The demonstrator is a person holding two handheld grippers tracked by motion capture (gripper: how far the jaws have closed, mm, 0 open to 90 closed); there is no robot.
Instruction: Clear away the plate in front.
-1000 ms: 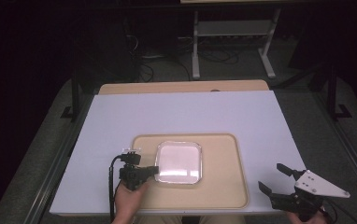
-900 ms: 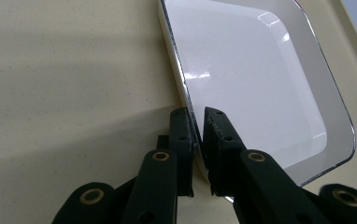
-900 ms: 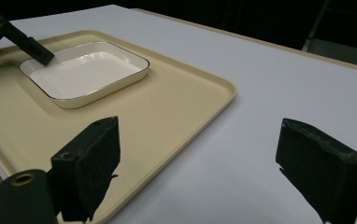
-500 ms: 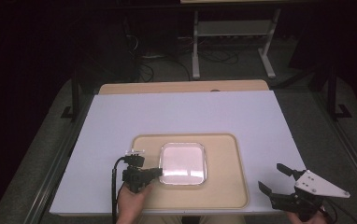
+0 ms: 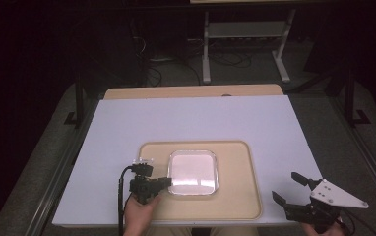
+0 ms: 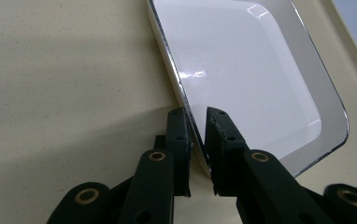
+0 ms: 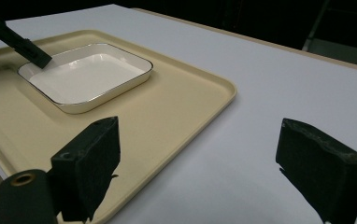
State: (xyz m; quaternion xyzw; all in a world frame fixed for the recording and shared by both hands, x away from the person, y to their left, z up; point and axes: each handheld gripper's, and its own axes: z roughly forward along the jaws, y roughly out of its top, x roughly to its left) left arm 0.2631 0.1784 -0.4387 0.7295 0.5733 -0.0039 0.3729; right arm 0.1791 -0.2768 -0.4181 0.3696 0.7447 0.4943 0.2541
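1. A white square dish (image 5: 194,171) with a thin dark rim sits flat near the middle of a beige tray (image 5: 240,196), slightly toward the tray's left half as seen in the high view; nothing lies in its glossy well.
2. The left gripper (image 5: 164,183) straddles the dish's near left rim. In the left gripper view its two black jaws stand narrow, one outside the wall and one inside, with the rim (image 6: 196,135) between them.
3. The jaws have just been opening a little; a thin gap shows between the inner pad and the rim, so the grip looks slack rather than tight, though whether the outer pad touches the wall cannot be told.
4. A hand (image 5: 139,214) holds the left gripper from the tray's near edge, its black cable looping down beside it.
5. The tray rests on a white table cover (image 5: 196,118), its long side running across the table, close to the person's edge.
6. The right gripper (image 5: 290,189) hovers well apart from the dish, off the tray's right near corner and over the white cover.
7. Its jaws stand wide with nothing between them, as the right gripper view shows, and its grey three-cornered plate (image 5: 337,194) faces up.
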